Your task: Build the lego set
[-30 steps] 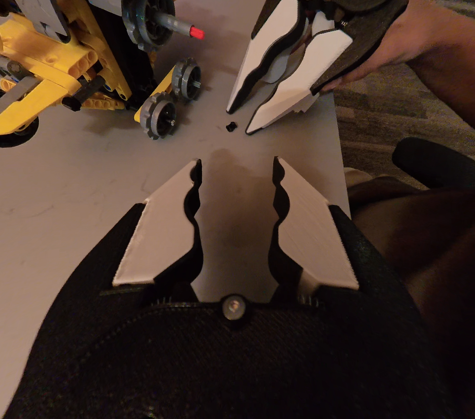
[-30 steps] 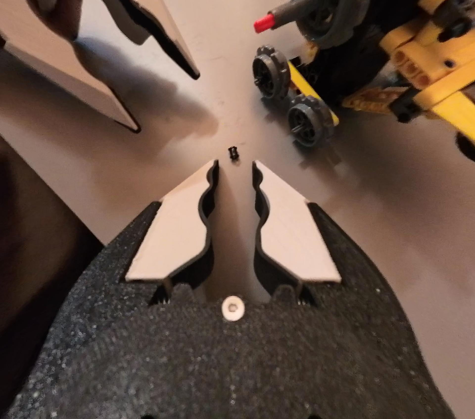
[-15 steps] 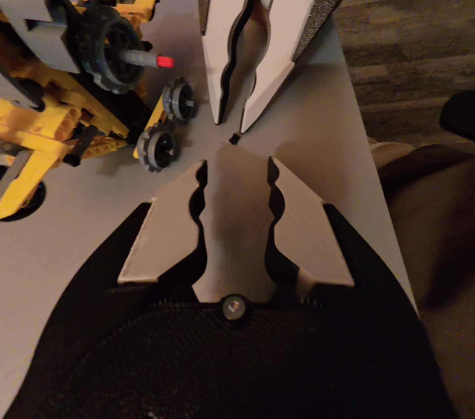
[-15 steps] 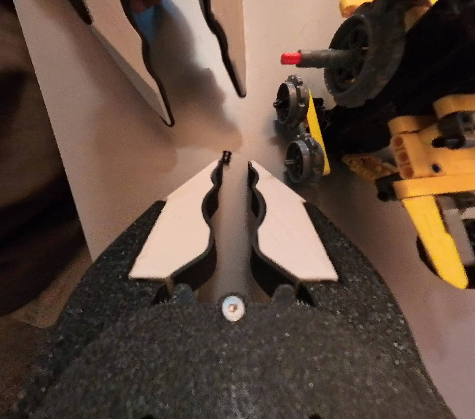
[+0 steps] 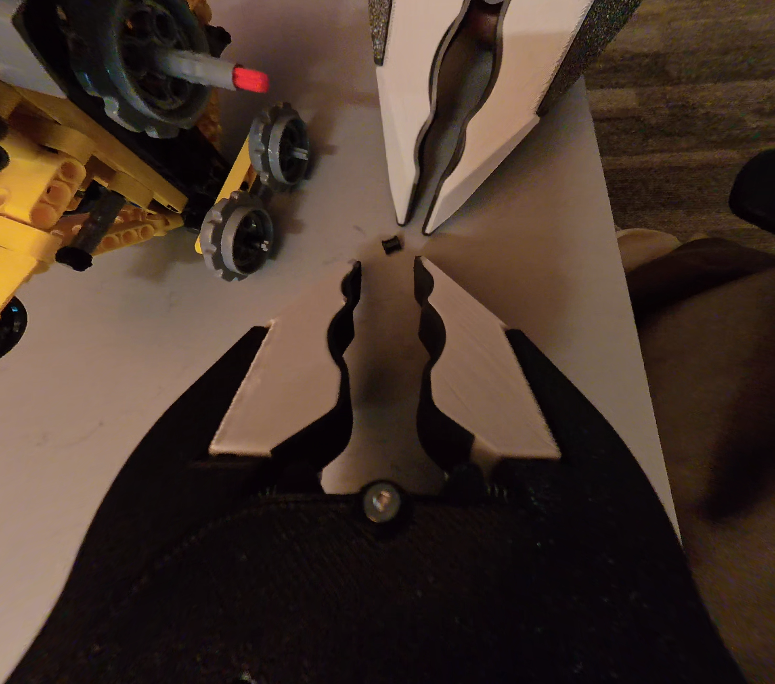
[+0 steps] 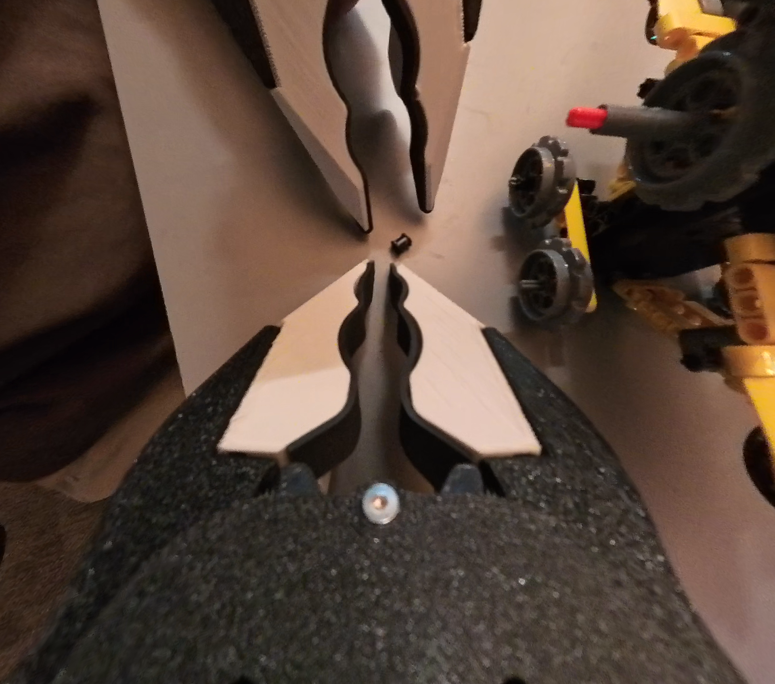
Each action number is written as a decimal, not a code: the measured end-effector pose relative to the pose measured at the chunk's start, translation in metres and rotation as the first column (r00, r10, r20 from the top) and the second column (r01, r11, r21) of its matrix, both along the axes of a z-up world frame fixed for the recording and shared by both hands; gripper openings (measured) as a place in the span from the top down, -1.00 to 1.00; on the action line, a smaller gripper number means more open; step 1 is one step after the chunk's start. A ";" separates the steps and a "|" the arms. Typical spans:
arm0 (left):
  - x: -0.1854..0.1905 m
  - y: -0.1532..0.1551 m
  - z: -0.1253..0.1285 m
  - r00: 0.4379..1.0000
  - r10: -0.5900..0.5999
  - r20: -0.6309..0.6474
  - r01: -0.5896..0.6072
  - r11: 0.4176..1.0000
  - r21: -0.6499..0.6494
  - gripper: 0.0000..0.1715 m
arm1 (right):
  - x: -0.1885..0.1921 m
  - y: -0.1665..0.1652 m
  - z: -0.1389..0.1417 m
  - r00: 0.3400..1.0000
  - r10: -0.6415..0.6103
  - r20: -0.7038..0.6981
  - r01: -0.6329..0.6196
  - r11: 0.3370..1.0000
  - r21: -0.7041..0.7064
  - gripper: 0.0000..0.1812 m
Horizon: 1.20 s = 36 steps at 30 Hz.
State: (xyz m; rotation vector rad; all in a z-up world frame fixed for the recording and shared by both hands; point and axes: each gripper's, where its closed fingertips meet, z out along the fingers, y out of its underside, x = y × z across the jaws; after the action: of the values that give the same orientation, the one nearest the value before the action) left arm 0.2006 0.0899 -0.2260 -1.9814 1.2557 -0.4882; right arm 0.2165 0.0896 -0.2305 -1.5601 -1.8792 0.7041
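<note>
A tiny black pin (image 5: 392,244) lies on the grey table (image 5: 126,370) between the two grippers, which point at each other tip to tip. My left gripper (image 5: 386,261) is open and empty, its tips just short of the pin. My right gripper (image 6: 380,264) is open by only a narrow gap and empty, with the pin (image 6: 400,244) just past its tips, slightly to the right. The right gripper also shows in the left wrist view (image 5: 414,227), and the left gripper in the right wrist view (image 6: 395,218).
A yellow and black brick-built vehicle (image 5: 126,181) stands close by, with a grey axle ending in a red tip (image 5: 250,80) and two small grey wheels (image 5: 279,148) nearest the pin. The table edge (image 5: 608,202) borders carpet. A person's leg (image 5: 692,328) is beside it. Only a small space, under 4 cm, lies between the two pairs of fingers.
Both grippers have moved in on the pin and now face each other tip to tip. The right gripper's jaws have narrowed. The left gripper's jaws have narrowed slightly.
</note>
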 end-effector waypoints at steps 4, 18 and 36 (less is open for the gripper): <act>0.001 -0.002 0.000 1.000 -0.013 0.008 0.013 1.000 -0.011 0.91 | -0.001 0.005 0.002 1.000 -0.014 -0.013 0.014 1.000 -0.012 0.87; 0.003 -0.008 -0.004 0.999 -0.051 -0.008 0.051 0.998 -0.045 1.00 | -0.016 0.000 0.000 0.994 0.111 0.010 -0.110 0.990 -0.083 0.90; 0.004 0.004 0.016 0.993 0.022 0.119 -0.021 1.000 -0.011 0.87 | 0.007 0.012 0.060 0.925 -0.065 -0.375 0.274 0.797 0.538 0.90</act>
State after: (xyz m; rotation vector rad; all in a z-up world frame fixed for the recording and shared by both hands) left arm 0.2046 0.0934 -0.2102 -1.9417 1.1593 -0.5940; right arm 0.2237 0.1016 -0.1701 -1.1026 -1.4735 0.2426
